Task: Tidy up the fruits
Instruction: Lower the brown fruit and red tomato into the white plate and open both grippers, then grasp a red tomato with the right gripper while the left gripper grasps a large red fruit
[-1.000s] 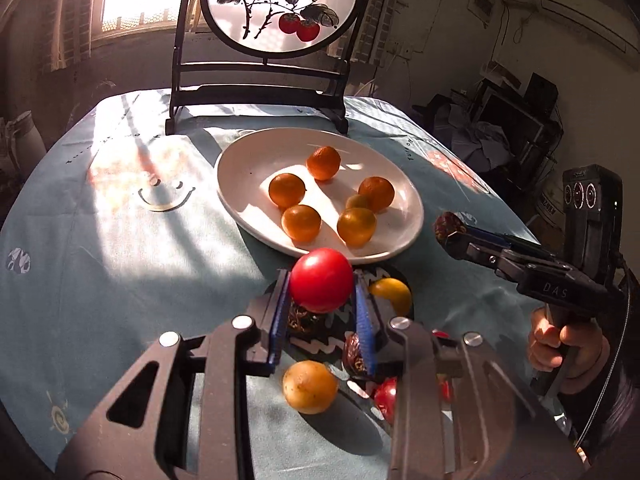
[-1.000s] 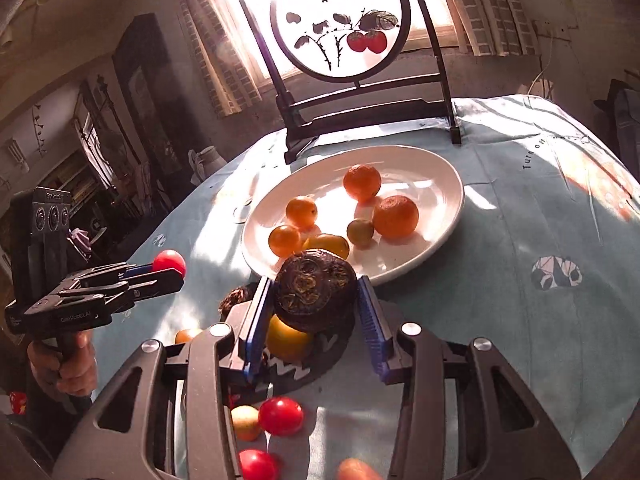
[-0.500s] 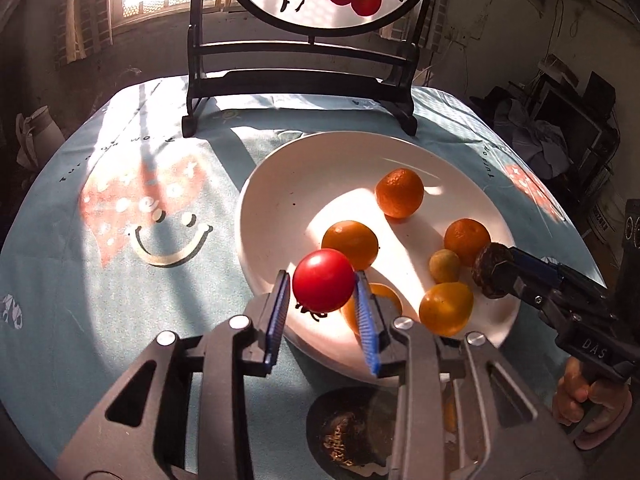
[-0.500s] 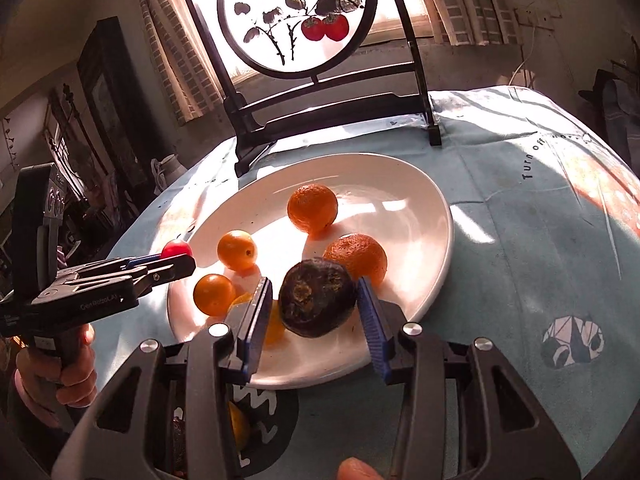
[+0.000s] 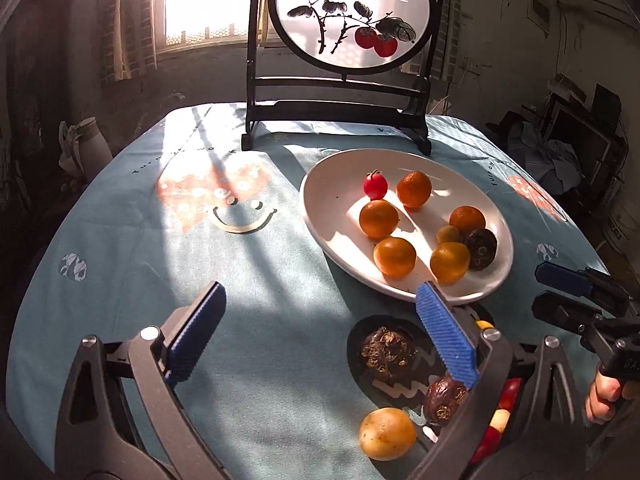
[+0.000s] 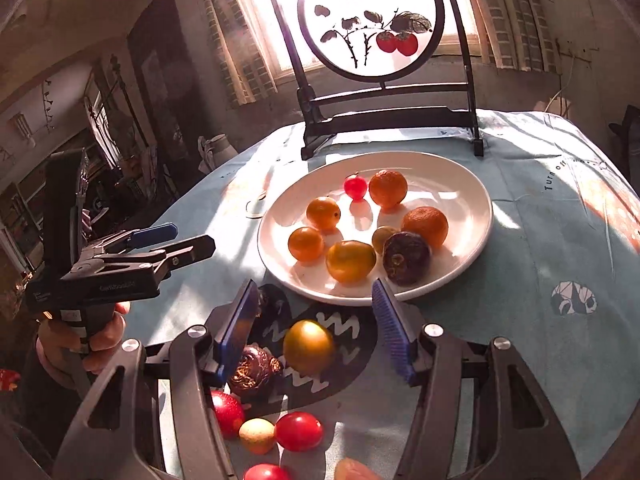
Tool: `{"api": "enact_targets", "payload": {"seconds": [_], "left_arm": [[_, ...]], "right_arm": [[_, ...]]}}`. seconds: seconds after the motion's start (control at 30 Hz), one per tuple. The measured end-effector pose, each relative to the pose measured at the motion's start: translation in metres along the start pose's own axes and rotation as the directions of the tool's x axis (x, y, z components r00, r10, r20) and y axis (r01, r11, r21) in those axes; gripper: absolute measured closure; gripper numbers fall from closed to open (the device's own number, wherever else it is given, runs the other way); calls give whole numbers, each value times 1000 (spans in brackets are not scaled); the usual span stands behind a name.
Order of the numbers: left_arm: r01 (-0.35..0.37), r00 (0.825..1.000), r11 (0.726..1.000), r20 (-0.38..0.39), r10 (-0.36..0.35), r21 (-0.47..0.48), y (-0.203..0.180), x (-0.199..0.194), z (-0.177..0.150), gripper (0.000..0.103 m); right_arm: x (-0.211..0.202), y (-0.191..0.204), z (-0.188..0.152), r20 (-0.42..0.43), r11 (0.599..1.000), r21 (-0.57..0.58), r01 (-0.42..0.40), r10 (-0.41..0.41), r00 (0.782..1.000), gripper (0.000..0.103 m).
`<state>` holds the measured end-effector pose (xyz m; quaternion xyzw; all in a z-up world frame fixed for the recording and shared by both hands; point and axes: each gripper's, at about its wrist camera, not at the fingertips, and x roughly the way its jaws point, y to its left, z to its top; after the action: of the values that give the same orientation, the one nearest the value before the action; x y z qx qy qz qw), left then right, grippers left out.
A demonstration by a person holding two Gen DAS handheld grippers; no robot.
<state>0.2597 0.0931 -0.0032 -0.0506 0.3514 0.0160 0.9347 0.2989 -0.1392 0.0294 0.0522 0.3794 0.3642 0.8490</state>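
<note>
Left claw [image 5: 320, 334] spread wide, right claw [image 6: 314, 330] spread, both near plate [image 6: 476, 196] rim

my right gripper [image 6: 316, 328] is spread wide with nothing in it, just near of the plate [image 6: 460, 184]. on the plate sit a cherry tomato [image 6: 355, 186] at the far side, orange fruits, and a passion fruit [image 6: 406, 258] at the near right. between my fingers lies a yellow fruit [image 6: 308, 346] on a dark mat [image 6: 352, 376]. my left gripper [image 6: 194, 238] hangs open at left, well apart from the plate.
</note>
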Motion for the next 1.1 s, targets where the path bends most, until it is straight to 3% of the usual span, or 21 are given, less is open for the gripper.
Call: {"api": "enact_targets", "payload": {"seconds": [0.1,0.23,0.37,0.7,0.9,1.03,1.1], "left_arm": [[20,1000,999,-2,-20,-37,8,-10,-6,5],[57,998,994,9,-56,-88,17,-22,-14,4],[54,999,995,10,-53,-88,18,-27,-19,4],[25,1000,997,3,-24,-79,19,-28,-28,4],[23,1000,997,-6,-24,-74,19,-27,-30,4],[14,1000,998,-3,-14,-57,16,-28,-31,4],[14,1000,998,-4,-15,-55,16,-29,-33,4]], "right_arm": [[-4,8,-11,-71,999,-29,-45,43,997,43],[-16,16,-31,-125,995,-90,-36,25,992,43],[-19,23,-49,-200,988,-150,-38,8,980,43],[-17,41,-79,-295,965,-258,-52,-27,955,43],[-12,41,-85,-317,964,-262,-52,-36,948,55],[-11,41,-84,-317,965,-259,-46,-40,948,57],[-11,41,-84,-320,965,-258,-48,-39,946,65]]}}
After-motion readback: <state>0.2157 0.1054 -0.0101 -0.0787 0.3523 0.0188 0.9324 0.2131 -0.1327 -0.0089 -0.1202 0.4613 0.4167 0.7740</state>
